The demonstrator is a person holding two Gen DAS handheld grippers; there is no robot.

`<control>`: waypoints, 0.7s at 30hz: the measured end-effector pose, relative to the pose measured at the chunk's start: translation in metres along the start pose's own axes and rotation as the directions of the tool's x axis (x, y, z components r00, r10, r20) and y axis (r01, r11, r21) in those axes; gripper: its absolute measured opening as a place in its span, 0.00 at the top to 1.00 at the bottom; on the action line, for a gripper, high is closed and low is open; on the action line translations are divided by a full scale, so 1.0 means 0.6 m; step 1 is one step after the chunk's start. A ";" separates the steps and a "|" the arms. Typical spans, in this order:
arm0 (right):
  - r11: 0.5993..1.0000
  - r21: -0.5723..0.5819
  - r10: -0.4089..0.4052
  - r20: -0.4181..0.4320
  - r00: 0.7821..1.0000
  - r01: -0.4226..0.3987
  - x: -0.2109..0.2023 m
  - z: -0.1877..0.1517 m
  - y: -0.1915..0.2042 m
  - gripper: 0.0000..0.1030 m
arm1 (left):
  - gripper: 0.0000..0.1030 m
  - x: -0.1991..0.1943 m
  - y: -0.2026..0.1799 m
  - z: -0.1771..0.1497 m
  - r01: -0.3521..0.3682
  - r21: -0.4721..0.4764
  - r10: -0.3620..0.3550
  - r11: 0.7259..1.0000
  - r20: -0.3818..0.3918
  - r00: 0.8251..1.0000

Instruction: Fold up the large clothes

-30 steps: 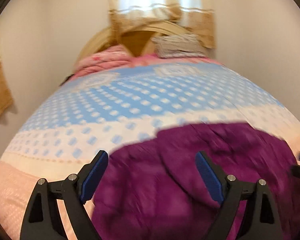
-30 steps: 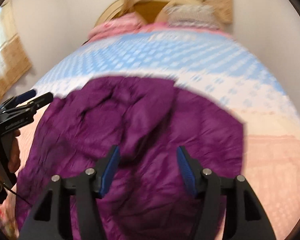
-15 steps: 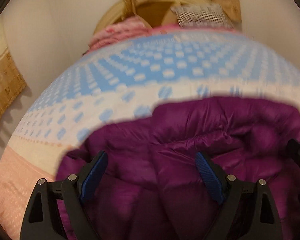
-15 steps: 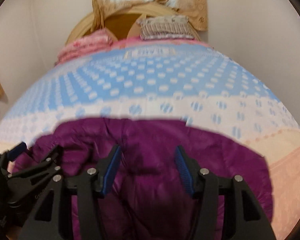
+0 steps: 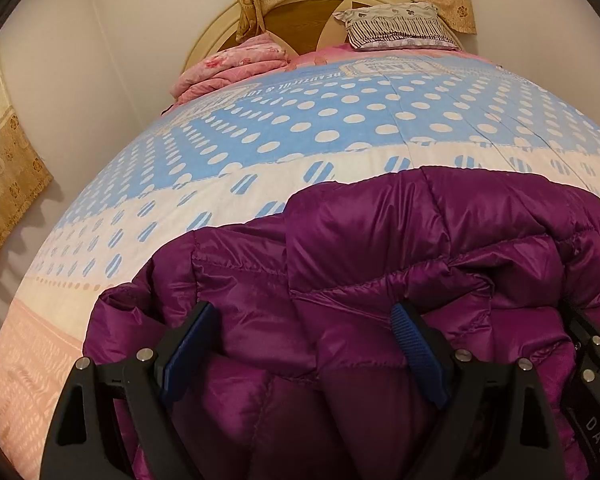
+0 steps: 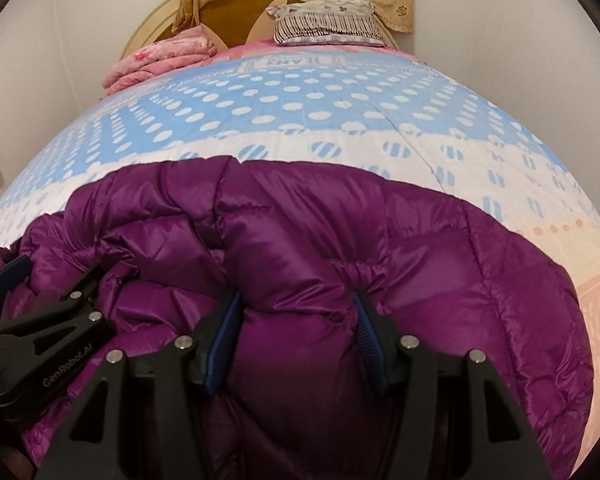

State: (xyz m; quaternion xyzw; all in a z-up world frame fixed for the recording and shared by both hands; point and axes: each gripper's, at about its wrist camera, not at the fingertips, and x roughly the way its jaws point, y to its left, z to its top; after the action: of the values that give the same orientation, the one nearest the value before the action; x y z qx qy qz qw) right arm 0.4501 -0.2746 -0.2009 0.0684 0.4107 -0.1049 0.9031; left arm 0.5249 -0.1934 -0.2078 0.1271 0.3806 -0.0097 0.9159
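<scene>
A purple puffer jacket (image 5: 380, 264) lies bunched on the near end of the bed, also filling the lower right wrist view (image 6: 320, 248). My left gripper (image 5: 304, 344) is open, its fingers pressed down into the jacket's left part with padded fabric between them. My right gripper (image 6: 296, 328) is open too, fingers sunk into a puffy fold at the jacket's middle. The left gripper shows at the left edge of the right wrist view (image 6: 40, 320). The right gripper shows at the right edge of the left wrist view (image 5: 592, 364).
The bed has a blue quilt with white dots (image 5: 340, 120) and a peach border (image 5: 28, 368). A folded pink blanket (image 5: 232, 66) and a striped pillow (image 5: 396, 26) lie by the headboard (image 5: 300, 20). Walls stand close on both sides.
Both grippers have dropped down and forward into the jacket, which now fills the lower views. The jacket has bunched into thicker folds. Both grippers stay open.
</scene>
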 end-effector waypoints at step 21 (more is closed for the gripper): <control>0.998 -0.037 -0.053 -0.016 0.998 0.053 0.006 0.000 0.014 0.39 | 0.13 0.011 0.009 0.001 0.046 -0.023 -0.047 0.999 -0.026 0.999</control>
State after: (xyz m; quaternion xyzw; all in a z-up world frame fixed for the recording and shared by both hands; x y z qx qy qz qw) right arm 0.4547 -0.2671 -0.2032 0.0417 0.4220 -0.1207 0.8976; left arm 0.5304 -0.1878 -0.2110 0.1080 0.3958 -0.0249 0.9116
